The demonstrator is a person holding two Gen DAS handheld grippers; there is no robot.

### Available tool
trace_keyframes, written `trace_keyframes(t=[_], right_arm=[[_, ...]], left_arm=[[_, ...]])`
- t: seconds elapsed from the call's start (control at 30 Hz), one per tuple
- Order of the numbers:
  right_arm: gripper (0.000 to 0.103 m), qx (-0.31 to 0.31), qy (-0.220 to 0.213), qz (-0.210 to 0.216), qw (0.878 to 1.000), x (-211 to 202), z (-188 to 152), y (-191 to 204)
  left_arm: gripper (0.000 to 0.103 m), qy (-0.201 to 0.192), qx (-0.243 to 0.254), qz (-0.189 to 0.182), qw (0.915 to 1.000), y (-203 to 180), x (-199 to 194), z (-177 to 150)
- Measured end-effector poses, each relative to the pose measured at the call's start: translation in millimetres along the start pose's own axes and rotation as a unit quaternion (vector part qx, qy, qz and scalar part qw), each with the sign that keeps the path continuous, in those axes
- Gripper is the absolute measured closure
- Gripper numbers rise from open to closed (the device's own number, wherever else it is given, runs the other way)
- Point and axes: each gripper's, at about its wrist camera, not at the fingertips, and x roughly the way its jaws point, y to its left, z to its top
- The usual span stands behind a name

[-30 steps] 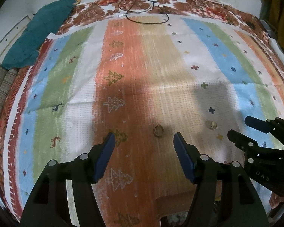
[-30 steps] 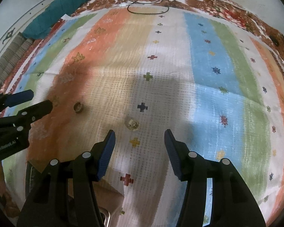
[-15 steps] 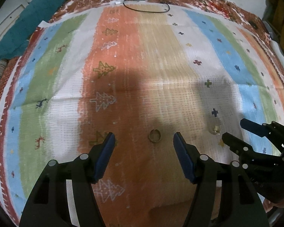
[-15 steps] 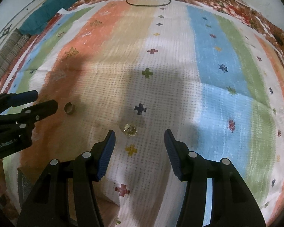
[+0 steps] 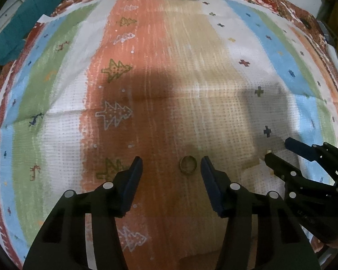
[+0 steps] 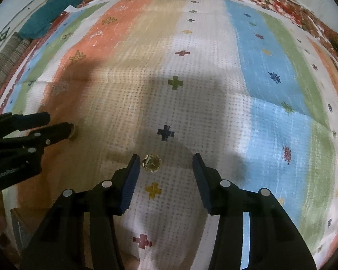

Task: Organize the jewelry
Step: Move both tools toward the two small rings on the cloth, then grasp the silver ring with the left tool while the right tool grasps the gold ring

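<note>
1. A striped cloth (image 5: 191, 72) with small trees and crosses is spread under everything.
2. The left gripper (image 5: 171, 164) is pointed steeply down; its jaws, just narrowed, are kept apart around the plain ring (image 5: 187, 165), which lies near the right-hand pad, untouched.
3. The right gripper (image 6: 164, 163) is likewise spread, its jaws just narrowed; the stone-set ring (image 6: 151, 163) lies just beside its left-hand pad.
</note>
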Motion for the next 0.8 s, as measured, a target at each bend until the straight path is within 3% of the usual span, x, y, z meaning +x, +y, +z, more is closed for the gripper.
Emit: trace_keyframes(t=[0.23,0.33,0.8], right_arm=[[0.079,0.000,0.007,-0.007,1.000,5.0,1.9,-1.0],[0.084,0.002,0.008,-0.005,1.000,5.5,2.3,-3.9],[0.085,0.000,-0.010,0.003,1.000,-15.9,-1.5,1.3]], left_arm=[[0.065,0.009,0.013,0.001,0.9999,-8.0,11.4,2.5],[0.084,0.012,0.016,0.001,0.9998,-8.9,14.3,3.5],[0.085,-0.008,0.009,-0.008,0.9999,-5.3,-9.3,-2.7]])
